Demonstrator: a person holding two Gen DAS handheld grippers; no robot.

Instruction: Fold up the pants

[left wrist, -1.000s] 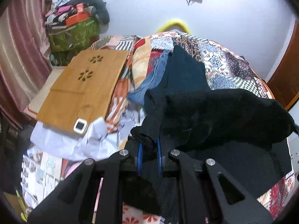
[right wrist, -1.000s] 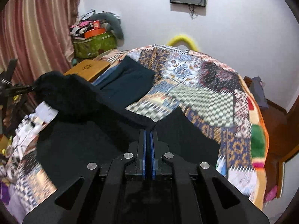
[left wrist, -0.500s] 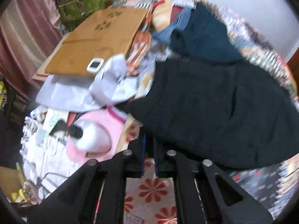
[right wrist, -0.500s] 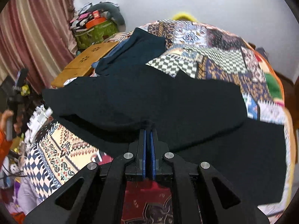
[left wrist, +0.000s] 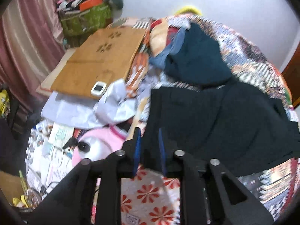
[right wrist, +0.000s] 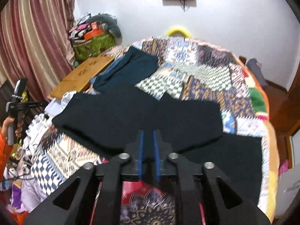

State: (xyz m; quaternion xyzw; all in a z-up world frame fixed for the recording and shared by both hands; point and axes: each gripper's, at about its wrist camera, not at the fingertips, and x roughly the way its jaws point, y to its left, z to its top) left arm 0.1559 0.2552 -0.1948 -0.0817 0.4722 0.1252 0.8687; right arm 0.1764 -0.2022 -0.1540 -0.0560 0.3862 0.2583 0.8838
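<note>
Since a second ago we have brought the black pants [right wrist: 142, 116] down from the air onto the patchwork quilt [right wrist: 206, 71], and both grippers have let go of the cloth they were clamping. Our left gripper [left wrist: 149, 146] now stands with its fingers parted and nothing between them, the near left corner of the pants just beyond its tips; our right gripper [right wrist: 148, 150] is likewise released, a narrow gap showing between its blue pads, the near edge of the pants just ahead. We judge one fold done: the pants lie doubled across the quilt, below the teal garment [right wrist: 135, 63], with a lower layer showing at the right; further folds remain
</note>
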